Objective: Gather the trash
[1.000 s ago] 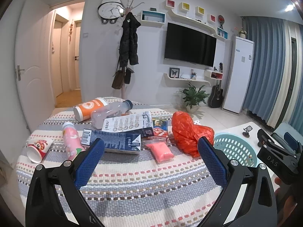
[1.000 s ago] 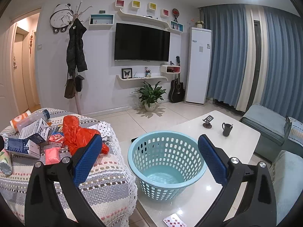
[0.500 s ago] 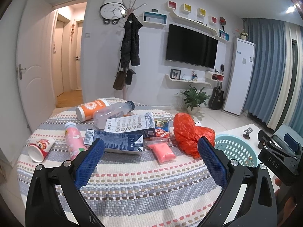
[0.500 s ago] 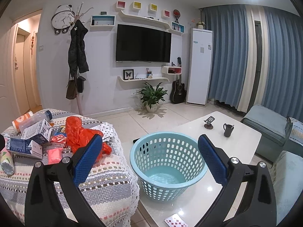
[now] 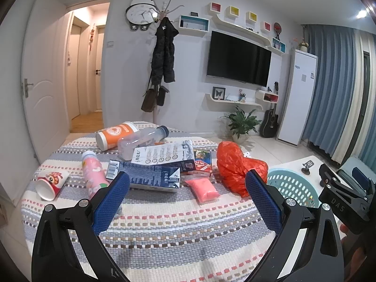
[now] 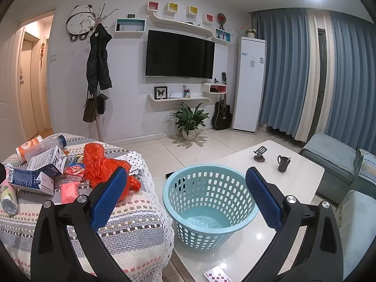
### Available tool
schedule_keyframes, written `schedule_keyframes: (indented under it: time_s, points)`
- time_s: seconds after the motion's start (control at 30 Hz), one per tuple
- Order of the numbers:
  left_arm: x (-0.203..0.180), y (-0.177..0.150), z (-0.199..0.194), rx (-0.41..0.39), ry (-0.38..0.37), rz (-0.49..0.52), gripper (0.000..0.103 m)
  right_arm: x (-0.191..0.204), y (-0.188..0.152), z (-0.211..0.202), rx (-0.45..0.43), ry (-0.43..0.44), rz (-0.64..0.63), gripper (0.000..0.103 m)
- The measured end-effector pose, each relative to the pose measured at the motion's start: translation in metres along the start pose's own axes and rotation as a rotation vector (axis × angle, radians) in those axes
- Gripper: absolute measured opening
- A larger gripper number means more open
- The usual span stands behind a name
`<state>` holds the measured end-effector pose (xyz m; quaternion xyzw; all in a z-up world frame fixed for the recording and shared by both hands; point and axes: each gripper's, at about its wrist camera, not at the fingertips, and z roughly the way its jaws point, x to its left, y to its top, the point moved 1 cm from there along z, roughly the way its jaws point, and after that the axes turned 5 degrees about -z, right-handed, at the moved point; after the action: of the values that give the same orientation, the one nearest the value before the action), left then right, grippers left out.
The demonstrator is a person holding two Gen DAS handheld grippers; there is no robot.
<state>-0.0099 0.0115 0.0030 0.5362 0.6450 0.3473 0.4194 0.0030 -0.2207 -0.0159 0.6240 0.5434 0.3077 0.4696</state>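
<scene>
So both grippers are sitting wide apart with nothing between the blue pads. The left gripper [image 5: 188, 188] is hovering over the striped woven tablecloth [image 5: 178, 232], pointing at the pile of trash. The right gripper [image 6: 186, 185] is hanging above the light blue laundry-style basket [image 6: 206, 225], which is standing on the white coffee table [image 6: 303, 176] just beside the cloth-covered table, with nothing in it that I can see.

The trash is all lying on the tablecloth:
- a crumpled orange plastic bag [image 5: 237, 169] at the right edge, nearest the basket
- a pink soft packet [image 5: 204, 188] just left of the bag
- a dark blue carton [image 5: 150, 176] lying flat, with a second carton [image 5: 164, 156] overlapping behind it
- a small red box [image 5: 202, 162] tucked between the cartons and the bag
- a pink bottle [image 5: 94, 174] on its side, partly behind the left finger
- a paper cup [image 5: 50, 183] tipped over at the far left
- a clear plastic bottle [image 5: 141, 141] and an orange-and-white canister [image 5: 115, 135] lying at the back, touching each other

Also on the coffee table: a black mug [image 6: 283, 163], a small phone stand [image 6: 259, 154], and a playing card [image 6: 217, 273] at the near edge.
</scene>
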Motion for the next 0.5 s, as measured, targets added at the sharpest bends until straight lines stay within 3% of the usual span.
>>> schedule_keyframes:
  time_s: [0.5]
  points:
    - [0.017,-0.002,-0.003,-0.014,0.030,-0.011,0.096,0.007,0.001,0.000,-0.003,0.028,-0.019,0.096]
